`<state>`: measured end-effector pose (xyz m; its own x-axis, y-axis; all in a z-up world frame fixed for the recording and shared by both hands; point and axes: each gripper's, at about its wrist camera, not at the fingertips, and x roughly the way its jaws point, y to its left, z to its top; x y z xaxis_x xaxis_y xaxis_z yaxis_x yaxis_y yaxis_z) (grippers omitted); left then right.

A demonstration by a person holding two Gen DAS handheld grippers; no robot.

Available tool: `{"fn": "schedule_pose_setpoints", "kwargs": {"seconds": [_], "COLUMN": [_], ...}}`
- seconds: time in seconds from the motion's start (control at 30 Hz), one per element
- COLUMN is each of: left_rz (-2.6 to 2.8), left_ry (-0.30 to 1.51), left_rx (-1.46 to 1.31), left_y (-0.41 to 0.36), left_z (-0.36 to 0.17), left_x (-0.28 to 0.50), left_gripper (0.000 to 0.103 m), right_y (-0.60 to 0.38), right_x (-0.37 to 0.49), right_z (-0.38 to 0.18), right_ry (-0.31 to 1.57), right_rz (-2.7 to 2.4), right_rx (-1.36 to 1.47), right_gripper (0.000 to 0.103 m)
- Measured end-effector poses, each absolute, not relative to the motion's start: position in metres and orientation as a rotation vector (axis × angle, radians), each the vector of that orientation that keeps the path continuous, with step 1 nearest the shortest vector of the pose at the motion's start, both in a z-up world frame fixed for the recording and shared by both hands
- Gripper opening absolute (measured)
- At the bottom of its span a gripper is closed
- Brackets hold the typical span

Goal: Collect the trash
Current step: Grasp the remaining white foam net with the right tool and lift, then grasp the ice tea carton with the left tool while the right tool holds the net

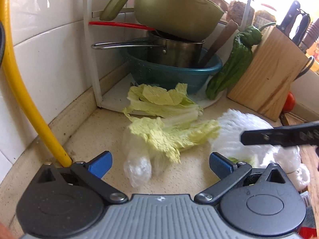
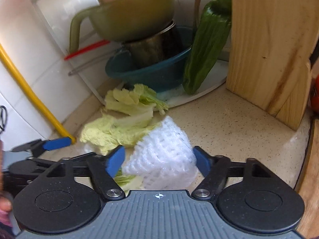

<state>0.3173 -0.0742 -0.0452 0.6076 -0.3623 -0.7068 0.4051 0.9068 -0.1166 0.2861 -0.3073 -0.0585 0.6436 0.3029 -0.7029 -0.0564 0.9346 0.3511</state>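
The left gripper [image 1: 160, 164] hangs with its blue fingers [image 1: 100, 164] spread wide and nothing pressed between them; a crumpled clear plastic wrap [image 1: 137, 167] lies on the speckled counter [image 1: 93, 133] in the gap between the two fingers, nearer the left one, touching neither as far as can be seen; just beyond their tips lie pale cabbage leaves [image 1: 165, 133], partly on top of the wrap.

The right gripper [image 2: 159, 159] has a white foam net [image 2: 165, 155] between its fingers [image 2: 115, 160]; the right finger touches the net's edge, while the left finger sits just beside it with a scrap of leaf below; whether the pads actually press the net cannot be told, and the jaws look half closed around it.

Beyond both sets of fingertips stands a teal colander [image 1: 175, 71] holding a steel pot [image 1: 179, 51], with an olive-green bowl [image 1: 175, 8] tilted on top; to the right of the fingers a green pepper [image 2: 207, 39] leans against a wooden knife block [image 2: 267, 45]; to the left a yellow hose [image 1: 24, 91] runs down the tiled wall.
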Motion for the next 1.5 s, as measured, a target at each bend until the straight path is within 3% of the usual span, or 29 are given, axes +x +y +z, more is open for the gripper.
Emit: {"fn": "schedule_pose_setpoints", "kwargs": {"seconds": [0.1,0.4,0.83,1.23,1.5], "left_rz": [-0.45,-0.439,-0.468,-0.515,-0.513], "left_ry": [0.803,0.797,0.793,0.725,0.771], "left_rx": [0.058,0.067,0.107,0.197,0.185], "left_y": [-0.073,-0.07,-0.08,-0.101,-0.099], "left_z": [-0.045,-0.044,-0.047,-0.033,-0.043], "left_x": [0.315,0.321,0.324,0.338,0.342], "left_gripper": [0.102,0.102,0.102,0.102,0.101], "right_y": [-0.323,-0.358,-0.406,-0.408,-0.411], "right_x": [0.295,0.277,0.236,0.228,0.224], "right_z": [-0.064,-0.055,0.002,-0.011,-0.01], "right_ry": [0.888,0.853,0.639,0.659,0.645], "right_rz": [0.221,0.256,0.24,0.226,0.208], "right_rx": [0.408,0.608,0.732,0.76,0.757], "right_gripper": [0.054,0.046,0.045,0.047,0.047]}}
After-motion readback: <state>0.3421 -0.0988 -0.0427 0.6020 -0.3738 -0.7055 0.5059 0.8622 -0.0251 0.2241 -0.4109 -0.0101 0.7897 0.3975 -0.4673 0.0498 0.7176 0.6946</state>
